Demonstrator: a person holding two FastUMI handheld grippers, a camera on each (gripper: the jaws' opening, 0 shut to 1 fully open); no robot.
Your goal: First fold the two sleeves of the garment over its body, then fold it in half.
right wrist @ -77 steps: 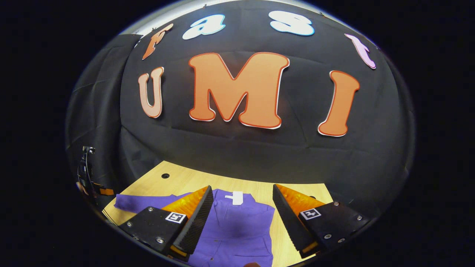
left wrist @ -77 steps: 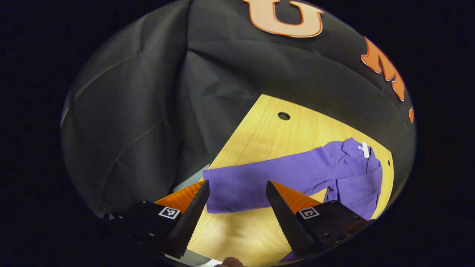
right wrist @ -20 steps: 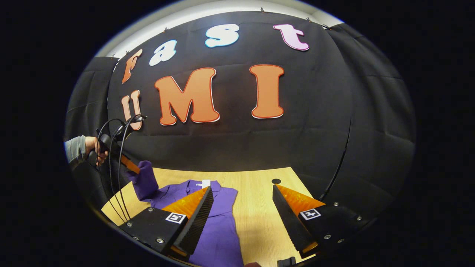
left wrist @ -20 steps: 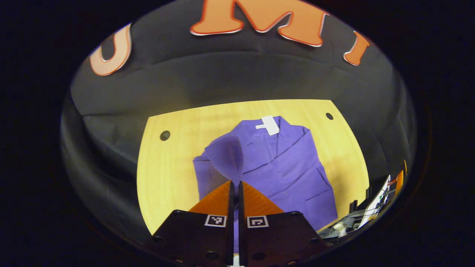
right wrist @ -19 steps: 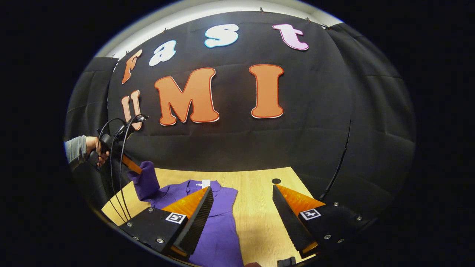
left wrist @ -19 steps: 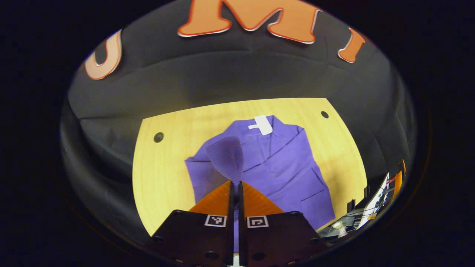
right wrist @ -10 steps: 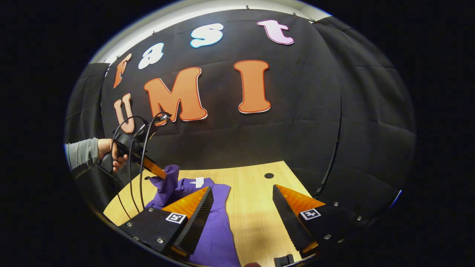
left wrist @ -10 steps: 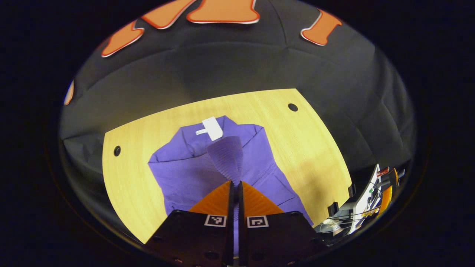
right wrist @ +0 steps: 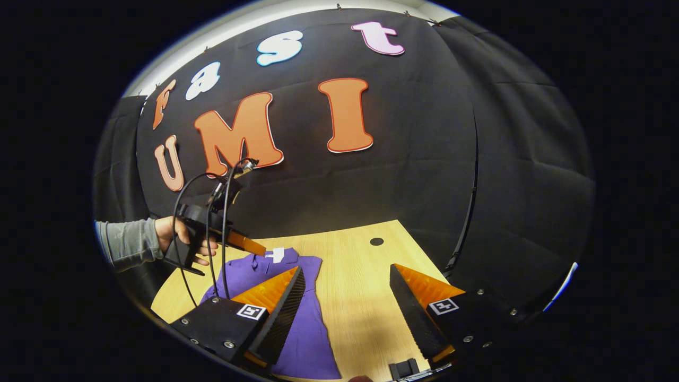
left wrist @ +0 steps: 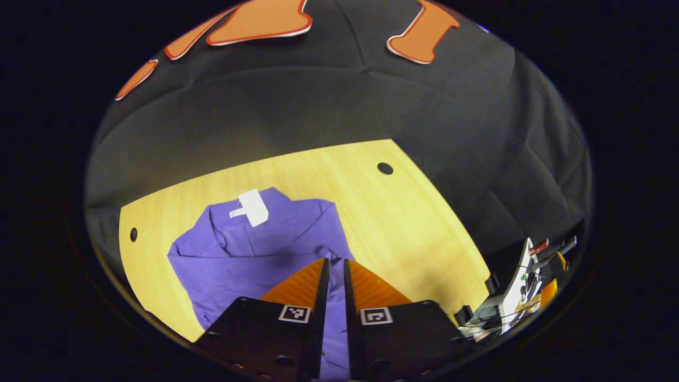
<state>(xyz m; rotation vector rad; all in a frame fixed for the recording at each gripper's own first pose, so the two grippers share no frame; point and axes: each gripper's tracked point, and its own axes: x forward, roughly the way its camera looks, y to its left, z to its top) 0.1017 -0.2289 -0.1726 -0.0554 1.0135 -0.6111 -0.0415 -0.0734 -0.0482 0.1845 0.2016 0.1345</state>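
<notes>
The purple garment (left wrist: 249,254) lies on the wooden table (left wrist: 419,223), collar and white tag (left wrist: 253,207) toward the far side. Its left sleeve lies folded across the body. My left gripper (left wrist: 336,260) hovers low over the garment's right side, fingers parted by a narrow gap with flat purple cloth showing through it. In the right gripper view the garment (right wrist: 307,329) lies flat and the left gripper (right wrist: 262,249), held by a hand (right wrist: 175,233), hangs just above it with no cloth hanging from it. My right gripper (right wrist: 346,269) is wide open over bare table (right wrist: 366,297), right of the garment.
Round holes (left wrist: 385,168) (left wrist: 132,234) mark the table's far corners. Gear with cables (left wrist: 520,286) sits off the table's right edge. A grey sleeve (right wrist: 127,244) reaches in from the left. A small black clip (right wrist: 406,366) sits at the table's near edge.
The left gripper carried the raised sleeve cuff rightward over the body and came down; its fingers have parted slightly and the cuff no longer stands up between them. The right gripper stayed open.
</notes>
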